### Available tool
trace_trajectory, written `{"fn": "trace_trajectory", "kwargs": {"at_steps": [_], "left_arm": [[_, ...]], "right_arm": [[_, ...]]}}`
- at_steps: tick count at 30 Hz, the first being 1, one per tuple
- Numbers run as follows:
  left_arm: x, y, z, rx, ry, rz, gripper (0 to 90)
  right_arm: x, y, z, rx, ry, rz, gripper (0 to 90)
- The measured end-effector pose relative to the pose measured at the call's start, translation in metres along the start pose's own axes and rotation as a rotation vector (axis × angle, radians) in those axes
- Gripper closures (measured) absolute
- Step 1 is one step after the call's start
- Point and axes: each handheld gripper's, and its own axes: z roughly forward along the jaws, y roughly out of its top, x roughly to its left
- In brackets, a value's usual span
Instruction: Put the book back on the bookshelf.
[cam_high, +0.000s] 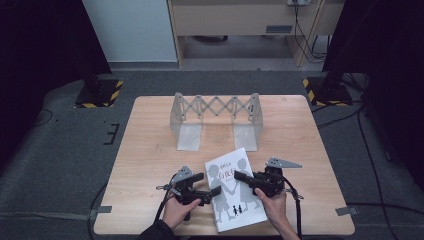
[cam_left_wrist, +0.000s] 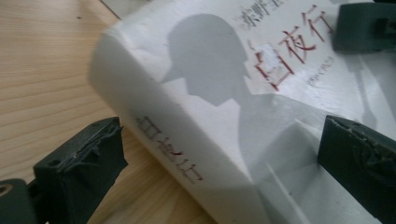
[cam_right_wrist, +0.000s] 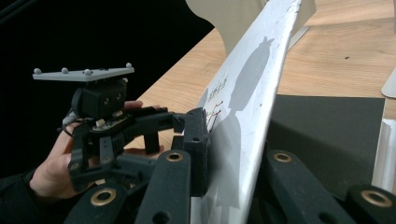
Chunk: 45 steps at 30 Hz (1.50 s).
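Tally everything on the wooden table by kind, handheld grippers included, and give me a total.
White paperback book with grey silhouettes on the cover: 1
Grey metal expanding book rack with scissor lattice: 1
Black handheld two-jaw grippers: 2, namely the left gripper and the right gripper
Total: 4

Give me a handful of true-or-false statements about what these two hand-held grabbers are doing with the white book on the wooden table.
1. The right gripper pinches the front cover of the white paperback book. True.
2. The left gripper is clamped shut on the book's spine. False: its jaws stand wide, either side of the spine, not pressing it.
3. A grey expanding metal book rack stands empty beyond the book. True.
4. The book stands upright in the rack. False: it lies near the pale wooden table's front edge.
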Motion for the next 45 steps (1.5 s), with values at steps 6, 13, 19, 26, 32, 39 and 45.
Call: {"fn": "trace_trajectory", "kwargs": {"at_steps": [6, 13, 19, 26, 32, 39, 45], "left_arm": [[-0.004, 0.0, 0.002, 0.003, -0.018, 0.019, 0.0], [-0.003, -0.002, 0.003, -0.013, -0.029, 0.013, 0.0], [-0.003, -0.007, 0.0, 0.005, -0.063, -0.026, 0.0], [-0.003, -0.008, 0.002, 0.006, -0.068, -0.032, 0.0], [-0.006, -0.009, 0.002, 0.0, -0.065, -0.044, 0.0], [-0.007, -0.012, 0.002, 0.009, -0.111, -0.09, 0.0], [-0.006, -0.014, 0.008, 0.021, -0.12, -0.103, 0.0]], "right_arm": [[-0.001, -0.001, -0.001, -0.007, 0.009, 0.007, 78.5], [-0.002, -0.002, -0.002, -0.018, 0.019, -0.003, 78.5], [-0.001, -0.001, -0.003, -0.017, 0.032, -0.012, 78.6], [-0.004, -0.002, -0.004, -0.024, 0.046, -0.007, 78.7], [-0.003, -0.001, -0.005, -0.022, 0.053, -0.022, 78.6], [-0.001, 0.001, -0.007, -0.026, 0.074, -0.052, 78.6], [-0.008, -0.001, -0.005, -0.018, 0.074, -0.013, 77.6]]}}
